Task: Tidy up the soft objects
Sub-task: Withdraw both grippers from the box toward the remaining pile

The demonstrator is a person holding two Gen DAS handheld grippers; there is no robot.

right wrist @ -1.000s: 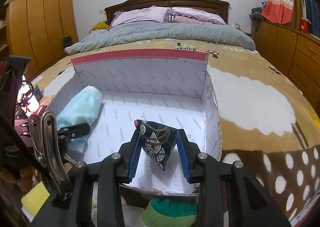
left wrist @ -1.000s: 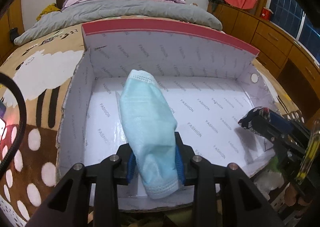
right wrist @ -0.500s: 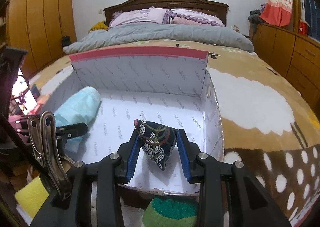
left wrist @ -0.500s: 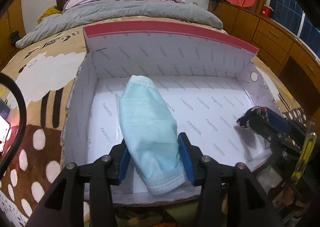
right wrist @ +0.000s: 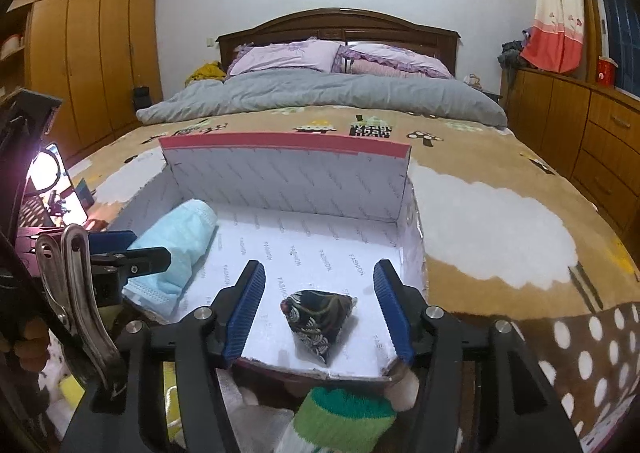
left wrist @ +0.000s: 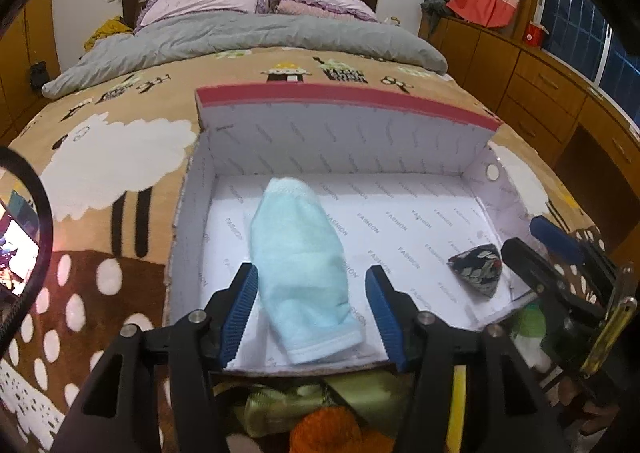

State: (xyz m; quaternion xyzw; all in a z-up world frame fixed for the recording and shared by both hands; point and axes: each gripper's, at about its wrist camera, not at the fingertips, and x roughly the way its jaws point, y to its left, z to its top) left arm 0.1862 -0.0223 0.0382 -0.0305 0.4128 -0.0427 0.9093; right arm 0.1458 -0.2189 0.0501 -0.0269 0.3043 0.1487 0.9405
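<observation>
A white cardboard box with a red rim sits on the bed. Inside it, on the left, lies a light blue face mask. My left gripper straddles the mask's near end, jaws opening, blue pads clear of it. A small dark patterned pouch lies on the box floor at the right front. My right gripper stands around the pouch, jaws opening, pads not touching it. Each gripper shows at the edge of the other's view.
The box rests on a brown sheep-patterned blanket. Below its near edge lie more soft items: an orange ball, green cloth, a green striped sock. Wooden drawers line the right wall. A lit phone screen stands at left.
Both grippers have let go: the left jaws widened and drew up and back off the mask, the right jaws widened and the pouch dropped onto the box floor.
</observation>
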